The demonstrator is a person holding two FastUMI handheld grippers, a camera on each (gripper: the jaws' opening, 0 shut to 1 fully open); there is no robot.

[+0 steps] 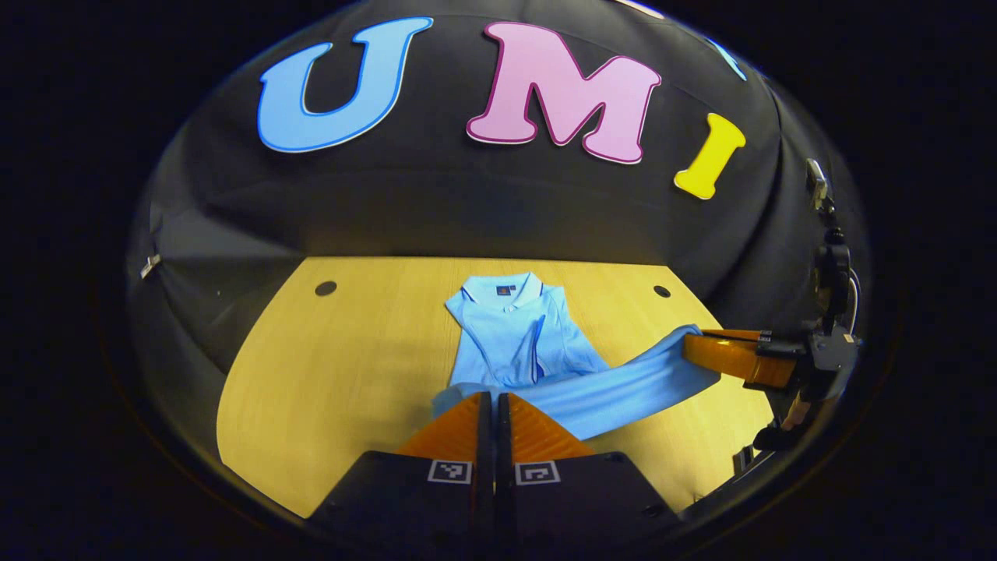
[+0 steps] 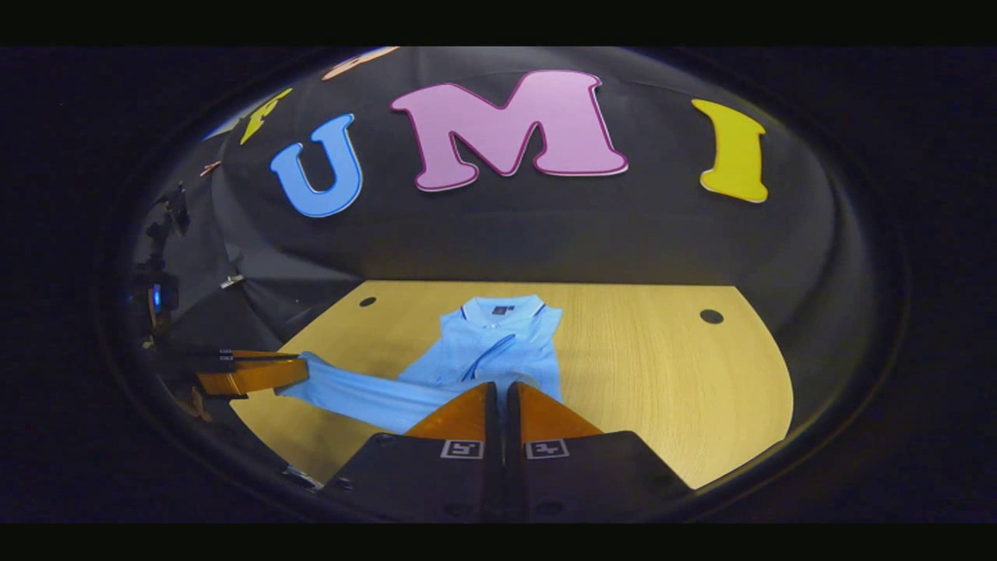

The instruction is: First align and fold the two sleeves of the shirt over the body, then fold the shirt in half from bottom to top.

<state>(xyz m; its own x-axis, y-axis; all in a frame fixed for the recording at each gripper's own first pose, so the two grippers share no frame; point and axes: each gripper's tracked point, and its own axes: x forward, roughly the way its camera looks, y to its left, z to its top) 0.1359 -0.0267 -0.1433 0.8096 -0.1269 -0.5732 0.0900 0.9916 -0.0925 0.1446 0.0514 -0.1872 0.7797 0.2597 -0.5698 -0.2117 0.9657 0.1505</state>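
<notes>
My left gripper [image 1: 494, 399] sits low over the near edge of the wooden table [image 1: 343, 366], pointing toward the far wall, its two fingers pressed together on the shirt's [image 1: 514, 335] bottom hem, which is lifted off the wood. The light blue shirt lies ahead in the middle of the table, collar at the far end, sleeves folded in over the body. Its hem stretches as a raised band rightward to my right gripper [image 1: 705, 343], which reaches in level from the right side; a bit of the hand holding it shows below it. In the right gripper view, that right gripper [image 2: 501, 388] is likewise closed tight on the hem, with the shirt [image 2: 498, 335] straight ahead of its fingers and touching them.
</notes>
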